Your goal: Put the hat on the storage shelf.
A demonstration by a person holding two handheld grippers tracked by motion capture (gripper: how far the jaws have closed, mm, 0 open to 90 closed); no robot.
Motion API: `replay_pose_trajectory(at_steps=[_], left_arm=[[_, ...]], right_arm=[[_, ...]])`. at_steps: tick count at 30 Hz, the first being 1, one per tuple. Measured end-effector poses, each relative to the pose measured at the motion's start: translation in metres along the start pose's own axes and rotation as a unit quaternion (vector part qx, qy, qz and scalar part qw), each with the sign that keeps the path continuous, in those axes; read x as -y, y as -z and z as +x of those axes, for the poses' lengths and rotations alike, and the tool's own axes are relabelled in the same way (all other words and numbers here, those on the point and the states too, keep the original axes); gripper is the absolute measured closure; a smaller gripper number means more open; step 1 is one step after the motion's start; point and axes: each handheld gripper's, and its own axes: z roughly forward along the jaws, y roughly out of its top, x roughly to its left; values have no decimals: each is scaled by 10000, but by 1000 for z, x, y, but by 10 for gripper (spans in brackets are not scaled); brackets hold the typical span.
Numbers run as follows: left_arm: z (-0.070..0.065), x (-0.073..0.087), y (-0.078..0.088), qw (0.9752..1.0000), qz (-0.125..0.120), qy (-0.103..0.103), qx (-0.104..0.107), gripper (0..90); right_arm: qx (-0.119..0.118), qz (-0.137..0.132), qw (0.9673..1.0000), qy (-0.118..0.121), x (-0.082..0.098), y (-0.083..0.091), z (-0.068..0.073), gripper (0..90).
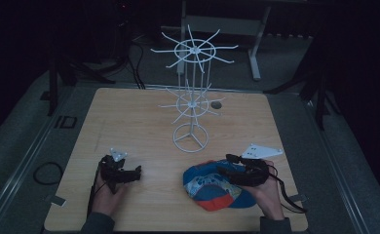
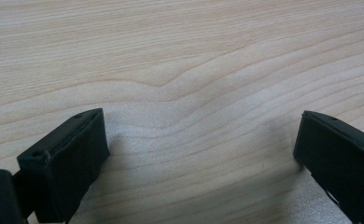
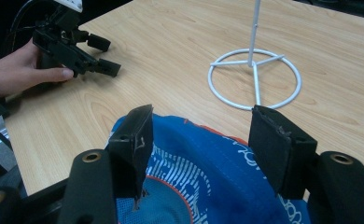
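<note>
We see the cap (image 1: pixel 212 187), blue with an orange brim, lying at the table's (image 1: pixel 129 122) near edge, in front of the white rack (image 1: pixel 192 105). Our right gripper (image 3: pixel 201 140) hovers over it, jaws spread apart, empty. Our left gripper (image 2: pixel 201 154) sits well apart, released above bare wood.

blue cap (image 1: pixel 212 187) – orange trim, white rack (image 1: pixel 192 92)

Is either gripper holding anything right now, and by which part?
Nothing held. Right gripper stands open over the blue cap; left gripper open over bare table.
</note>
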Motion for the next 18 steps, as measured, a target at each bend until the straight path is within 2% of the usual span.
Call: replay_pose_trajectory(at_steps=[6,10,18], left_arm=[[0,0,0,10000,-9,4,8,34],[0,0,0,10000,-2,-12,5,34],[0,0,0,10000,-2,-8,7,34]], right_arm=[[2,7,10000,8,0,1,0,402],[-152,-3,9999,-48,-2,2,-2,407],[-177,245,9995,-36,-6,-3,-7,428]])
